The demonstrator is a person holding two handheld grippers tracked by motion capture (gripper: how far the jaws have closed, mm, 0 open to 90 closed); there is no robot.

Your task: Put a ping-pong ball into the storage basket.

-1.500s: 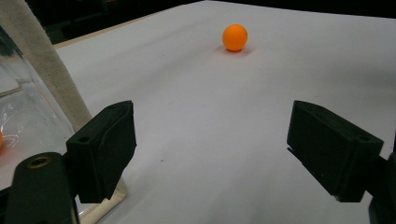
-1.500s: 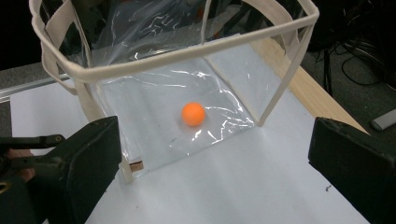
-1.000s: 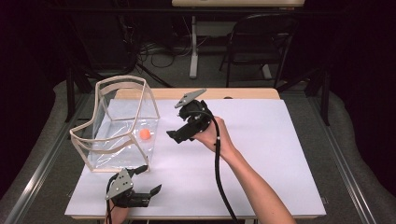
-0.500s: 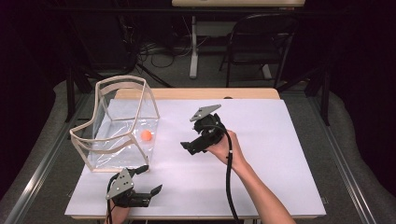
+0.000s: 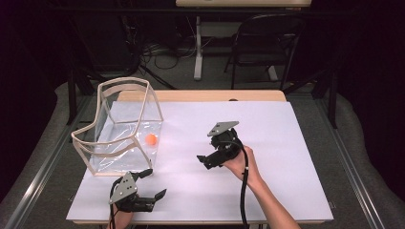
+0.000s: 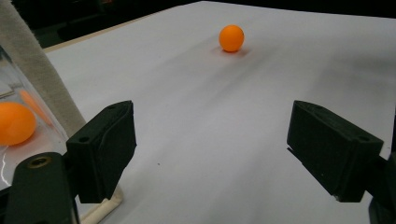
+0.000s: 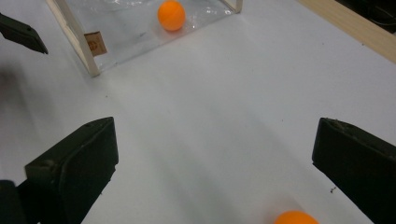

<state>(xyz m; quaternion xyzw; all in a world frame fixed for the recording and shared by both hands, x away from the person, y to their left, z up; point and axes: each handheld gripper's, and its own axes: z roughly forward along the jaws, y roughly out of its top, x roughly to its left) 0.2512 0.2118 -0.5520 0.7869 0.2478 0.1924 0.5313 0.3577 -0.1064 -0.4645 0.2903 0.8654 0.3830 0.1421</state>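
Observation:
A clear container with a tan rim [image 5: 125, 84] stands at the table's left with an orange ball [image 5: 151, 139] on its floor. In the right gripper view that ball [image 7: 171, 15] lies behind the clear wall [image 7: 74, 39], and a second orange ball [image 7: 295, 218] sits on the white table just ahead of my right gripper [image 7: 215, 140], which is open. In the high view my right gripper [image 5: 210, 160] hovers mid-table, pointing left toward the container. My left gripper [image 5: 154, 183] rests open near the front edge beside the container. Its own view shows the loose ball [image 6: 231, 38] far ahead and the contained ball [image 6: 14, 122] at left.
The white table sheet [image 5: 296, 143] extends to the right of both grippers. A wooden strip [image 5: 200, 95] edges the far side. A black chair [image 5: 267, 43] and cables stand on the floor beyond the table.
My right gripper has moved right and toward the person, away from the container, and now sits lower over the table. The left gripper has stayed put.

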